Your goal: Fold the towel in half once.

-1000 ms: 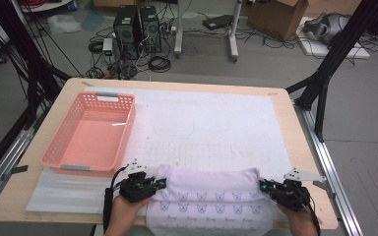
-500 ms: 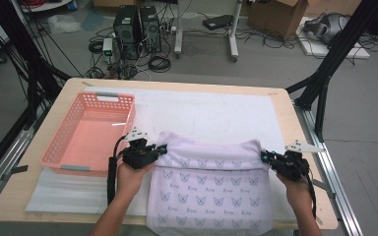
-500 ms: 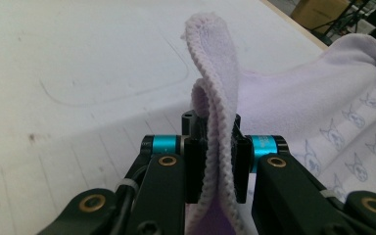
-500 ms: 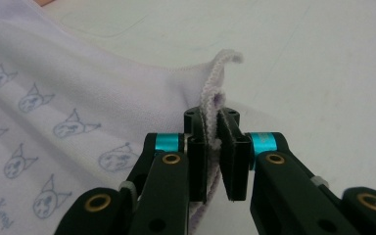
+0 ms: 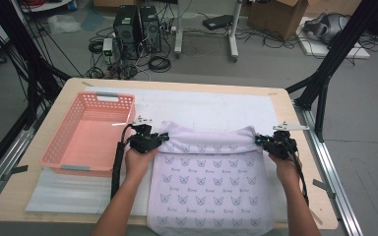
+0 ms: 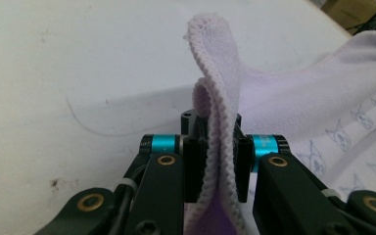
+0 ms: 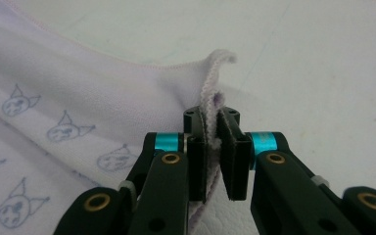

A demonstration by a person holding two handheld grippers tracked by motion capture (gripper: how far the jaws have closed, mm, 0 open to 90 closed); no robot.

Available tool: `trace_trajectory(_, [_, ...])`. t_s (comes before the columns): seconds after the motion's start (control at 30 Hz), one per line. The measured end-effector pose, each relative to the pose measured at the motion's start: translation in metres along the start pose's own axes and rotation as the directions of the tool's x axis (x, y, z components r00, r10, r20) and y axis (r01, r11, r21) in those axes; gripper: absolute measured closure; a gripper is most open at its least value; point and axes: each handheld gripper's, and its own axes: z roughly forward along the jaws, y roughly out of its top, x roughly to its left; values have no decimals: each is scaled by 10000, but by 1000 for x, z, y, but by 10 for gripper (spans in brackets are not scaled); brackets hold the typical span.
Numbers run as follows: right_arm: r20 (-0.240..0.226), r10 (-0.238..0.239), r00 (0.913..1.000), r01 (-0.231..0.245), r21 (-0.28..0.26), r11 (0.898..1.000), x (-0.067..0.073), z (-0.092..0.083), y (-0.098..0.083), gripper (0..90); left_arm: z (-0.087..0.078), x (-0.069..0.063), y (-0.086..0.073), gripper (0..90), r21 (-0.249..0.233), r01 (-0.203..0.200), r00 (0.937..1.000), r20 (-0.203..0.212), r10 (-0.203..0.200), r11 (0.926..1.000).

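you hold a soft, pale lilac towel (image 5: 209,182) by its two far corners on the white padded mat (image 5: 211,105) that covers the wooden table (image 5: 74,88). the cloth is fleecy, with a ribbed stitched hem and rows of small blue-grey cat-face prints. its far edge is rolled back into a thick fold running from one gripper to the other, while the near end hangs over the table edge towards you. in the left gripper view the hem (image 6: 215,122) stands up in a wavy loop between the black pads. the left gripper (image 5: 163,139) is clamped on the towel's left corner, its jaws nearly together with only the doubled cloth between them. the right gripper (image 5: 259,141) pinches the right corner the same way, a thin fold of hem (image 7: 210,98) pressed between its pads. both of your forearms reach straight forward from the near edge, hands level and well apart, the grippers pointing inward along the fold. a pink plastic basket (image 5: 64,147) with slotted walls sits just to the left of the left gripper.
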Motion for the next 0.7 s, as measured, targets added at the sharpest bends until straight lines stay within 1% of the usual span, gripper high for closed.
trace_trajectory(0.03, [36,79,10000,-79,53,10000,0,2,-1,791,1,2,-3,785,64,182,9998,89,-182,9998])
trace_trajectory(0.07, [124,317,9994,-318,80,9995,0,4,-1,711,1,3,-6,740,67,164,9999,-42,-164,9998])
trace_trajectory(0.1, [254,578,9980,-580,51,9983,0,5,-2,617,-1,3,-7,668,-8,65,9999,-160,-65,10000])
trace_trajectory(0.13, [300,767,9966,-767,-9,9971,-1,3,-2,586,-4,3,-7,593,-90,-55,9994,-339,52,9999])
trace_trajectory(0.17, [200,1025,9945,-1022,-152,9946,-3,0,-2,570,-9,2,-6,556,-138,-149,9991,-396,144,9998])
trace_trajectory(0.2, [166,1143,9933,-1137,-353,9929,-3,-6,-1,558,-12,2,-5,537,-261,-205,9991,-389,195,9995])
trace_trajectory(0.23, [212,1127,9934,-1117,-438,9928,-3,-10,0,559,-18,2,-4,537,-448,-233,9992,-345,217,9987])
trace_trajectory(0.27, [296,1040,9941,-1025,-474,9936,-3,-16,1,564,-21,1,-3,540,-539,-260,9992,-305,244,9982])
trace_trajectory(0.3, [203,1008,9947,-995,-546,9935,-3,-19,1,586,-23,0,-3,549,-528,-310,9991,-295,294,9981])
trace_trajectory(0.33, [100,1055,9944,-1048,-539,9930,-3,-21,1,615,-24,-1,-3,565,-388,-366,9990,-281,355,9986])
trace_trajectory(0.37, [-111,1094,9939,-1098,-415,9931,-1,-23,0,626,-23,-2,-4,587,-266,-331,9992,-234,324,9991])
trace_trajectory(0.4, [-191,1023,9946,-1029,-350,9941,1,-23,-1,657,-22,-2,-5,619,-9,-296,9994,-188,295,9996])
trace_trajectory(0.43, [-243,939,9953,-943,-176,9954,5,-22,-3,661,-21,-2,-6,644,136,-244,9995,-215,247,9996])
trace_trajectory(0.47, [-193,842,9963,-844,-58,9964,6,-21,-4,669,-19,-3,-10,668,144,-137,9997,-219,140,9998])
trace_trajectory(0.5, [-221,808,9965,-805,164,9966,8,-18,-7,688,-18,-4,-14,729,142,-52,9996,-262,56,9999])
trace_trajectory(0.53, [-149,843,9963,-838,284,9961,9,-16,-9,708,-16,-4,-16,756,306,10,9996,-274,-1,9995])
trace_trajectory(0.57, [-120,876,9961,-871,367,9955,8,-15,-11,783,-15,-4,-18,799,662,-84,9993,-362,109,9978])
trace_trajectory(0.6, [-171,911,9957,-903,427,9950,8,-15,-13,841,-15,-5,-19,821,666,-256,9988,-389,282,9975])
trace_trajectory(0.63, [-190,838,9963,-829,434,9956,8,-16,-15,867,-18,-7,-20,839,465,-366,9983,-444,386,9982])
trace_trajectory(0.67, [-163,735,9972,-727,422,9965,9,-17,-16,868,-20,-8,-20,844,306,-348,9983,-449,362,9989])
trace_trajectory(0.7, [-159,740,9971,-733,408,9965,10,-18,-17,869,-23,-9,-19,845,266,-407,9983,-406,417,9988])
